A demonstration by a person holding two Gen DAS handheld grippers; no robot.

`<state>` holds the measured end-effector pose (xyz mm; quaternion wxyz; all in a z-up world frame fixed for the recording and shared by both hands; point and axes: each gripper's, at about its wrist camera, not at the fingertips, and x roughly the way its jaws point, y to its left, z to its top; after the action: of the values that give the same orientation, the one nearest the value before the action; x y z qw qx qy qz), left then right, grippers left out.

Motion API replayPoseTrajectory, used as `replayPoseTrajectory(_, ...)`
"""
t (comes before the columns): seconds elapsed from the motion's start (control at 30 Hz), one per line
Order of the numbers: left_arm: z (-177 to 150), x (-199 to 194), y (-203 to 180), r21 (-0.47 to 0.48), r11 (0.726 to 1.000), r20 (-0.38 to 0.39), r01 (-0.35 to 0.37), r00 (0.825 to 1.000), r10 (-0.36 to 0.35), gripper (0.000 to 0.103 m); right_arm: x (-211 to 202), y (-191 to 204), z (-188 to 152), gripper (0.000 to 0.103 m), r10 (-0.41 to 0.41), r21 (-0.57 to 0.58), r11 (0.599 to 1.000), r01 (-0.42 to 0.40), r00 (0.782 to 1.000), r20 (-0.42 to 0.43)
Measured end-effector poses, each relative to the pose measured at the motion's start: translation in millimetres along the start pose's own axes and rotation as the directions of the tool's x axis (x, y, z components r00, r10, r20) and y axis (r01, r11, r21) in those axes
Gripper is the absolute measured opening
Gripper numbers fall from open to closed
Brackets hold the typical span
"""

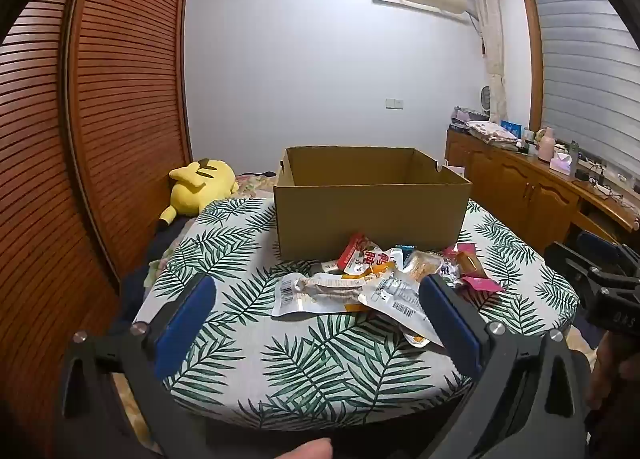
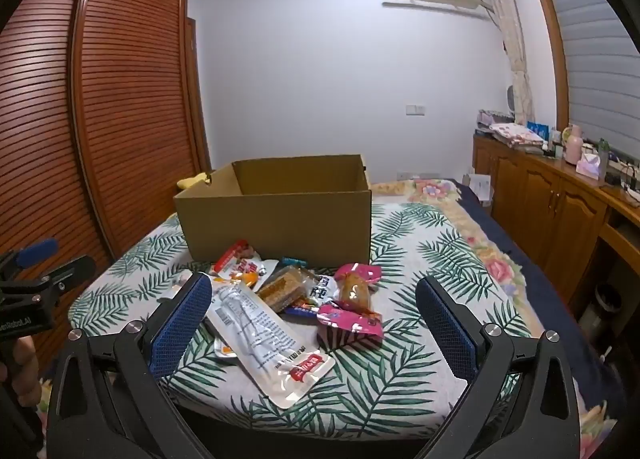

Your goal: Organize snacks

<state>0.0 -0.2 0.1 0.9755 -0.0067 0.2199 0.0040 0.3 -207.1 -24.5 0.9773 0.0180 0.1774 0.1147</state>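
An open, empty cardboard box (image 1: pixel 372 203) stands on the leaf-print table (image 1: pixel 320 371); it also shows in the right wrist view (image 2: pixel 276 215). A pile of snack packets (image 1: pixel 384 279) lies in front of it. In the right wrist view I see a long white packet (image 2: pixel 264 335), a pink-wrapped cake (image 2: pixel 352 299), a red-and-white packet (image 2: pixel 240 263) and a brown cracker pack (image 2: pixel 286 285). My left gripper (image 1: pixel 320 295) is open and empty, near the pile. My right gripper (image 2: pixel 314 299) is open and empty, astride the pile.
A yellow plush toy (image 1: pixel 200 187) lies behind the table at left. Wooden louvred wardrobe doors (image 1: pixel 120 99) stand on the left. A wooden cabinet (image 2: pixel 560 211) with clutter runs along the right wall. A floral bedspread (image 2: pixel 480 243) lies under the table's right side.
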Motion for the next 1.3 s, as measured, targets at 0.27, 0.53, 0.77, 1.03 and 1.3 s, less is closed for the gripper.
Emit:
replayPoseTrajectory(0.27,0.0,0.1,-0.1,0.003,1.0,-0.003,-0.001,1.0,0.001,0.103,0.4,-0.3,-0.6,0.103,0.0,0.003,1.0,0.0,1.0,0.0)
replayPoseTrajectory(0.53,0.4,1.4,0.5,-0.004,1.0,-0.005,-0.002,1.0,0.002,0.103,0.8,-0.2,-1.2,0.103,0.0,0.001,1.0,0.0,1.0,0.001)
replayPoseTrajectory(0.77,-0.6,1.8,-0.1,-0.005,1.0,-0.004,-0.003,1.0,0.003,0.103,0.8,-0.4,-0.8,0.103,-0.002,0.001,1.0,0.002,1.0,-0.001)
replayPoseTrajectory(1.03,-0.7,2.0,1.5,-0.003,1.0,-0.001,-0.005,1.0,0.005,0.103,0.4,0.5,-0.9,0.103,-0.003,0.001,1.0,0.003,1.0,-0.001)
replayPoseTrajectory(1.3,-0.2,1.4,1.4,-0.004,1.0,-0.001,-0.004,1.0,0.004,0.103,-0.2,-2.0,0.3,0.103,0.003,0.0,1.0,-0.003,1.0,0.0)
